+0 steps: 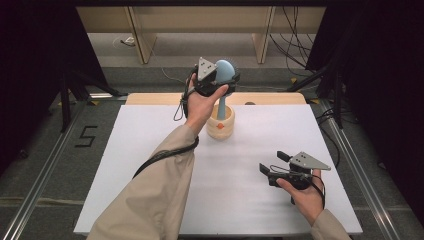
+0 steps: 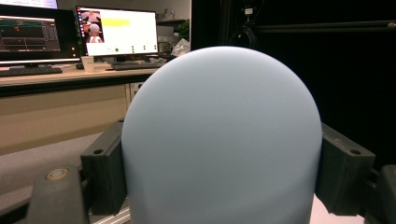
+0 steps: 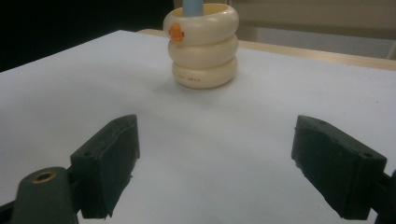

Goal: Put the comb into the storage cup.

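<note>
A cream cup (image 1: 220, 125) shaped like three stacked rings, smooth and glossy, with an orange mark near its rim, stands on the white table (image 1: 150, 150) toward the far edge, near the middle. In it stands a pale blue tool (image 1: 223, 87): a slim stem rising upright out of the cup to a broad, rounded, matte head. The left gripper (image 1: 220, 75) is clenched on that head above the cup; in the left gripper view the black jaws press against both sides of the dome. The right gripper (image 1: 272, 162) rests low over the table at the near right, well apart from the cup, its jaws spread wide with bare tabletop between them. Beyond the table's pale wooden far edge lie grey floor, loose cables (image 1: 295, 45) and wooden legs. The left gripper view shows a desk with lit monitors (image 2: 116, 30) behind.
</note>
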Demonstrator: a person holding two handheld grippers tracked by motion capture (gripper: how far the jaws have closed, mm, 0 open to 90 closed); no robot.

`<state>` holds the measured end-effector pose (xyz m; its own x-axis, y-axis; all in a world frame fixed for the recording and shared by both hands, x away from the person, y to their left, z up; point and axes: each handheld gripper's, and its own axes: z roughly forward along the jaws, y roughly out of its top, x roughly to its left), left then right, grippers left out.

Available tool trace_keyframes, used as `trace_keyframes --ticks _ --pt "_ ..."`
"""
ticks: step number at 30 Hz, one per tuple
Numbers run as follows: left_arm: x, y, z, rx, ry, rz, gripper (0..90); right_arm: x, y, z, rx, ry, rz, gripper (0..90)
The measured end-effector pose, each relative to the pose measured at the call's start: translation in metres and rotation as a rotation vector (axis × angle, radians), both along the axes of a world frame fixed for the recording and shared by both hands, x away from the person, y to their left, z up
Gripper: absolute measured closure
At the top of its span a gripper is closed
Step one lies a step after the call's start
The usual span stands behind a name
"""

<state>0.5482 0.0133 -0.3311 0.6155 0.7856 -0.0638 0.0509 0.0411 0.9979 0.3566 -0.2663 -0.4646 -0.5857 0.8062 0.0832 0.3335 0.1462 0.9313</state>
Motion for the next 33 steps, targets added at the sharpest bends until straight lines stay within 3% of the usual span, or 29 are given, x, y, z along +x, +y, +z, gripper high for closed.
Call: trace_keyframes --ticks 33 --pt "0.001 -0.003 -0.010 0.016 0.017 0.001 19.3 0.000 0.000 0.000 0.000 0.000 0.002 16.0"
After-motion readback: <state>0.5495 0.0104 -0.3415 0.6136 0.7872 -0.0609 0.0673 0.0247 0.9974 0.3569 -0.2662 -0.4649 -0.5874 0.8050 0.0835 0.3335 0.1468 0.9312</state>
